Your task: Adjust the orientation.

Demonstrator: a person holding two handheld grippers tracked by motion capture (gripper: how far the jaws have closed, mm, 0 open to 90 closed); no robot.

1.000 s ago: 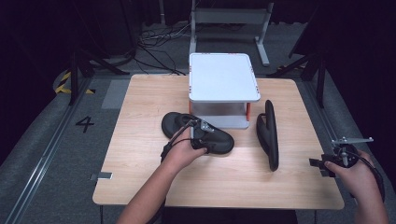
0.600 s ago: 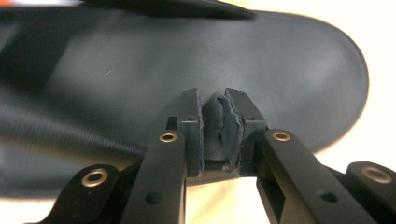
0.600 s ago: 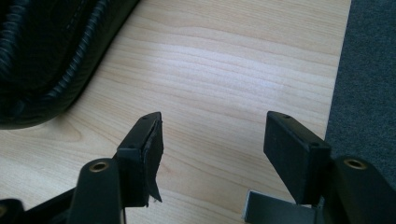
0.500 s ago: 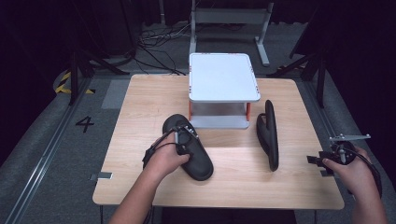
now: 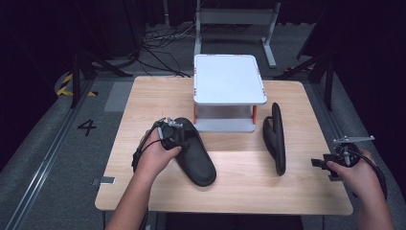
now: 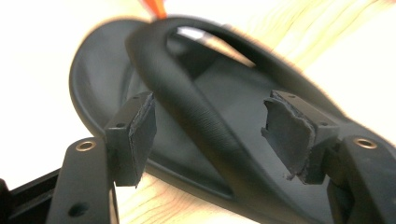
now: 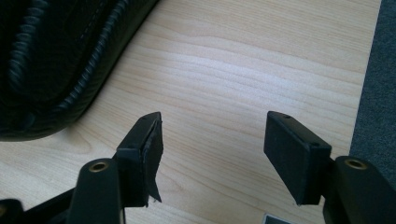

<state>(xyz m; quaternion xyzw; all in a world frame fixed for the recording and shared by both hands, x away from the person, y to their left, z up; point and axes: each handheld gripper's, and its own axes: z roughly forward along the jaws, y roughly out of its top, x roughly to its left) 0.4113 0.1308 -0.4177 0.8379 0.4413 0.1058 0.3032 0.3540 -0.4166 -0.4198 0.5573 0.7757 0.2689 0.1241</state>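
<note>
A black sandal (image 5: 195, 157) lies flat on the wooden table (image 5: 239, 191), left of the middle. My left gripper (image 5: 173, 133) sits over its toe end. In the left gripper view the sandal's strap (image 6: 196, 116) runs between the pads (image 6: 140, 135), which stand clear of it; the left gripper (image 6: 210, 116) is open, its jaws having just been opening. A second black sandal (image 5: 276, 139) stands on its edge to the right. My right gripper (image 5: 320, 163) hovers open at the table's right edge, with bare wood between its jaws (image 7: 215, 135) and that sandal's sole (image 7: 60, 60) at upper left.
A white stand with orange legs (image 5: 229, 91) sits at the back middle of the table, close behind both sandals. Grey floor (image 5: 86, 143) surrounds the table, with cables and a metal frame (image 5: 234, 19) beyond the far edge.
The left hand has dragged and turned the left sandal so its heel points at the near edge. The left jaws, shut on the strap before, now stand apart. The right hand has stayed put.
</note>
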